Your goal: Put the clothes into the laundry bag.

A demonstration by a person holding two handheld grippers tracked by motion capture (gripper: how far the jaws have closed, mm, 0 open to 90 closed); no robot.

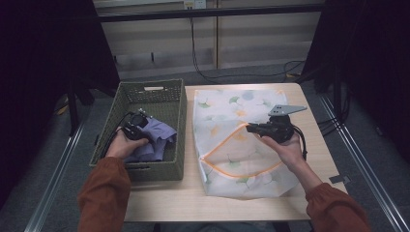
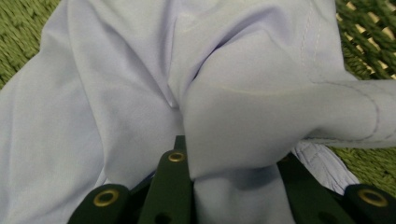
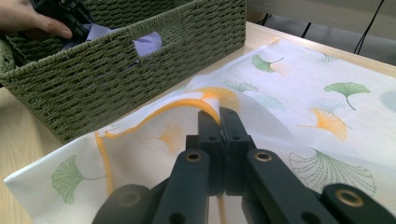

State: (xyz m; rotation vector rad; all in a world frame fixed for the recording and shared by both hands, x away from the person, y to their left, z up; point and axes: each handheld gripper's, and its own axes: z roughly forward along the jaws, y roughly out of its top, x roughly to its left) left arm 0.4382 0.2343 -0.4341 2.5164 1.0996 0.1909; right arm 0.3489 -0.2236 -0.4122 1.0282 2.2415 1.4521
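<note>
A lavender cloth (image 1: 157, 137) lies in a green woven basket (image 1: 176, 99) at the table's left. My left gripper (image 1: 140, 126) is down in the basket, shut on a fold of the cloth (image 2: 233, 126), which bulges up between its jaws. To the right lies a white mesh bag (image 1: 227, 108) printed with ginkgo leaves, its mouth edged by an orange zipper (image 1: 241, 170). My right gripper (image 1: 249, 127) is shut on the zipper's upper edge (image 3: 196, 103) and holds that flap lifted off the bag.
The basket wall (image 3: 116, 79) with its handle slot stands close to the bag's left side. Bare wooden table (image 1: 169, 200) runs along the front edge. Dark curtains and cables lie beyond the table's far end.
</note>
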